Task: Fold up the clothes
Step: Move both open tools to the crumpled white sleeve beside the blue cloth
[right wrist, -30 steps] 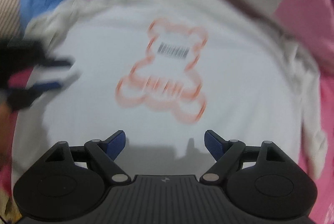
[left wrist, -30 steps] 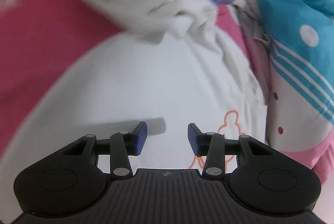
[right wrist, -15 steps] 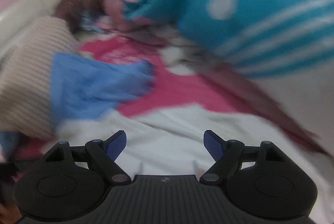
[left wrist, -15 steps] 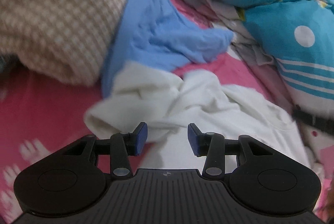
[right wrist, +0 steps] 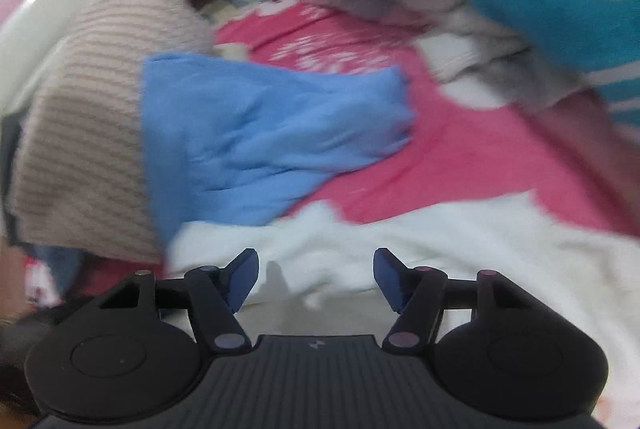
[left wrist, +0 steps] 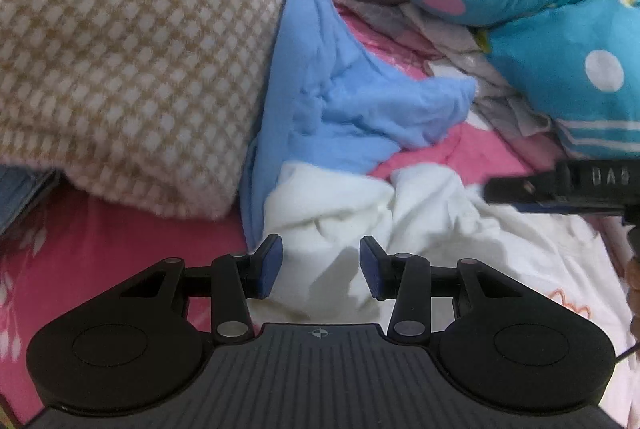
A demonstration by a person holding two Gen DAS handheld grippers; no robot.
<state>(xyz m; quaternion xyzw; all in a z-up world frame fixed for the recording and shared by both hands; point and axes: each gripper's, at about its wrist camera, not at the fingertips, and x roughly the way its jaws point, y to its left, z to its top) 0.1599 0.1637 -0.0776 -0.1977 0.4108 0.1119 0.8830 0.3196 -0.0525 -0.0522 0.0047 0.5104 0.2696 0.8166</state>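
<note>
Both views have swung from the shirt's bear print to its bunched top edge. The white shirt (left wrist: 420,229) lies lower centre. Left gripper (left wrist: 320,267) hovers part-open, empty. Right gripper (right wrist: 316,279) is closing, nothing yet pinched. Likely a shoulder grasp.

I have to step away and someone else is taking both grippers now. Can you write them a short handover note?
Left gripper: open, holding nothing, hanging over the bunched end of the white garment.
Right gripper: jaws closing, nothing pinched yet, over the same garment's edge.
The white garment lies on the pink bedsheet, partly spread, its far end crumpled. A blue garment lies loose behind it, beside a checked cushion.
Done: no fold visible.
Left: grip the crumpled end, flatten and fold it; then probably the blue one.
</note>
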